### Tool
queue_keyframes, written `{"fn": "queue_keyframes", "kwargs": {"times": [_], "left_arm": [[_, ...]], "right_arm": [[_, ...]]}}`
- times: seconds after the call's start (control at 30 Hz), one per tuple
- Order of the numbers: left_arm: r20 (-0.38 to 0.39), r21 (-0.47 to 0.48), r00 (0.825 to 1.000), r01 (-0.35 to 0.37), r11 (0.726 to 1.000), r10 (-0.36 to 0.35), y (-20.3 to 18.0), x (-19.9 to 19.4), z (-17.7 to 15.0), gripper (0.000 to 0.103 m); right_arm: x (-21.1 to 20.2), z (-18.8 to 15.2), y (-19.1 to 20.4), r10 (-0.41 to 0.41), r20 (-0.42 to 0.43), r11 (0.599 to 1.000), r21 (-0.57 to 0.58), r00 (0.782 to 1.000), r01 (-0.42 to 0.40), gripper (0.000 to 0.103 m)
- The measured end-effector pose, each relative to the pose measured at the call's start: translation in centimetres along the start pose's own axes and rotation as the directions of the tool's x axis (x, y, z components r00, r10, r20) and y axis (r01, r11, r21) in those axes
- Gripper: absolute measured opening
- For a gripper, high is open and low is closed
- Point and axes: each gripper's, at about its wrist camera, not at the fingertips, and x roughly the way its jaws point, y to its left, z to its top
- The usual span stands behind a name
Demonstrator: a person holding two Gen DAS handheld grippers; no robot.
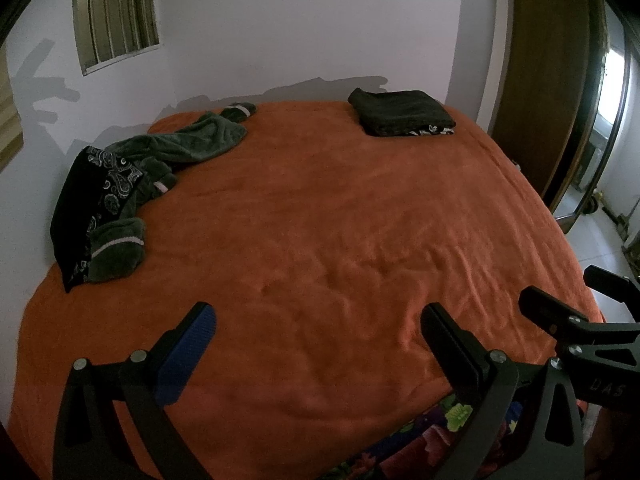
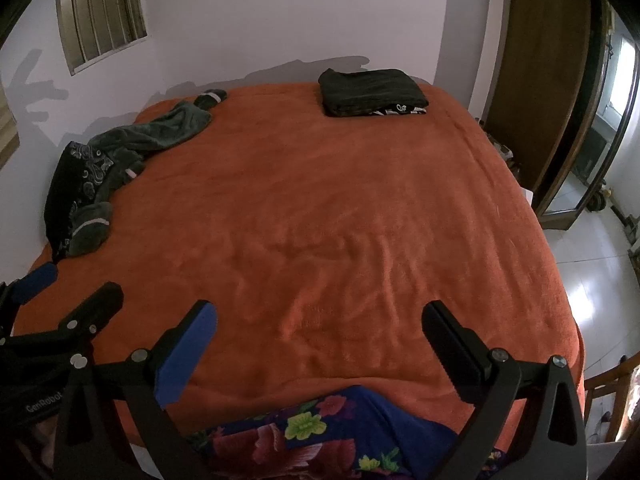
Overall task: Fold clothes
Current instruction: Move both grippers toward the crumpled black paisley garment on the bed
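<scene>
A crumpled grey-green fleece garment (image 1: 192, 144) (image 2: 148, 136) lies at the bed's far left with a black paisley-print cloth (image 1: 92, 200) (image 2: 76, 176) draped on it. A folded dark stack (image 1: 400, 112) (image 2: 370, 92) rests at the far right of the orange blanket (image 1: 320, 240) (image 2: 320, 220). My left gripper (image 1: 320, 344) hovers open over the bed's near edge, nothing between its fingers. Beside it, my right gripper (image 2: 320, 344) is open and empty too, and appears in the left wrist view as a dark gripper (image 1: 572, 304) at the right edge.
A white wall with a barred window (image 1: 116, 12) backs the bed. A wooden wardrobe (image 1: 548, 80) and a mirror stand to the right, with tiled floor (image 2: 592, 272) beyond. A flowered sheet (image 2: 320, 440) shows below the blanket's near edge.
</scene>
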Motion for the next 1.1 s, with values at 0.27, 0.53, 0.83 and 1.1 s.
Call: {"fn": "queue_keyframes", "kwargs": {"times": [0.27,0.53,0.83,1.1], "left_arm": [[-0.002,0.000,1.000,-0.001,1.000,0.001,-0.07,-0.14,0.43,0.103],[-0.004,-0.002,1.000,0.000,1.000,0.000,-0.06,-0.25,0.74,0.103],[0.003,-0.002,1.000,-0.002,1.000,0.002,-0.14,-0.42,0.45,0.103],[0.008,-0.003,1.000,0.000,1.000,0.000,0.08,-0.58,0.40,0.103]], "right_arm": [[-0.29,-0.04,0.35,-0.003,0.005,1.000,-0.005,1.000,0.003,0.103],[-0.11,0.38,0.05,0.000,-0.001,1.000,0.000,1.000,0.000,0.103],[-0.15,-0.18,-0.04,0.002,0.005,1.000,0.002,1.000,-0.002,0.103],[-0.45,0.01,0.28,0.000,0.007,1.000,0.003,1.000,0.000,0.103]]}}
